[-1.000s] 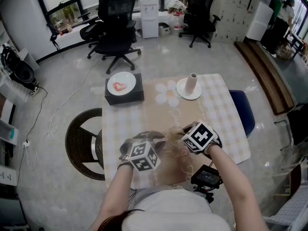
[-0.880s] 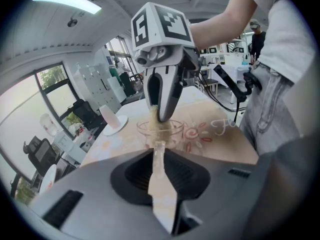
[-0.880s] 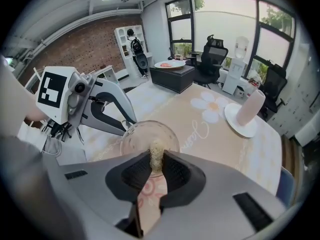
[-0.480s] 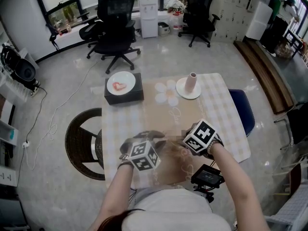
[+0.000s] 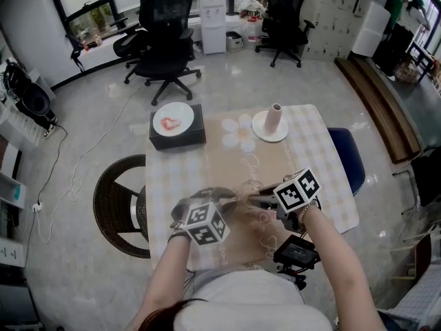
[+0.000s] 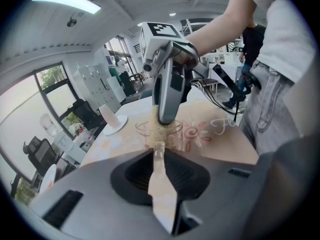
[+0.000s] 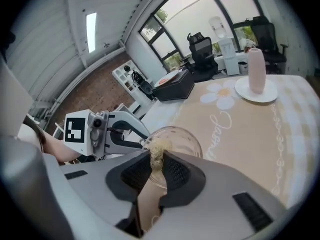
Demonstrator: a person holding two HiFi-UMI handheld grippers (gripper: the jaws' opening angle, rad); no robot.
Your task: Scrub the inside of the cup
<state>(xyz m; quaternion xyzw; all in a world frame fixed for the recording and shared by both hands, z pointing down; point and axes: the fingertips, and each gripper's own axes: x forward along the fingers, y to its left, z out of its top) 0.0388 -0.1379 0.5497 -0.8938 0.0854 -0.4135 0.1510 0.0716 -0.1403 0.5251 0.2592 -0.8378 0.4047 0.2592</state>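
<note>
A clear glass cup (image 5: 240, 200) stands on the beige table runner near the front edge, between my two grippers. My left gripper (image 5: 230, 200) is shut on the cup's near wall (image 6: 158, 151), which shows as a thin glass strip between its jaws. My right gripper (image 5: 252, 201) reaches in from the right, shut on a pale yellow fibrous scrubber (image 7: 156, 152). The scrubber (image 6: 159, 132) sits inside the cup (image 7: 183, 136), against the wall on the left gripper's side. In the left gripper view the right gripper (image 6: 166, 118) dips into the cup's mouth (image 6: 150, 129) from above.
A pink vase on a white plate (image 5: 274, 120) stands at the table's far right. A black box bearing a white plate (image 5: 177, 126) sits at the far left corner. A round wicker chair (image 5: 118, 204) is left of the table; a black device (image 5: 296, 253) hangs at the front edge.
My right gripper has rolled about its own axis and its marker cube has shifted a little right, with the scrubber still in the cup. The left gripper and cup have not moved.
</note>
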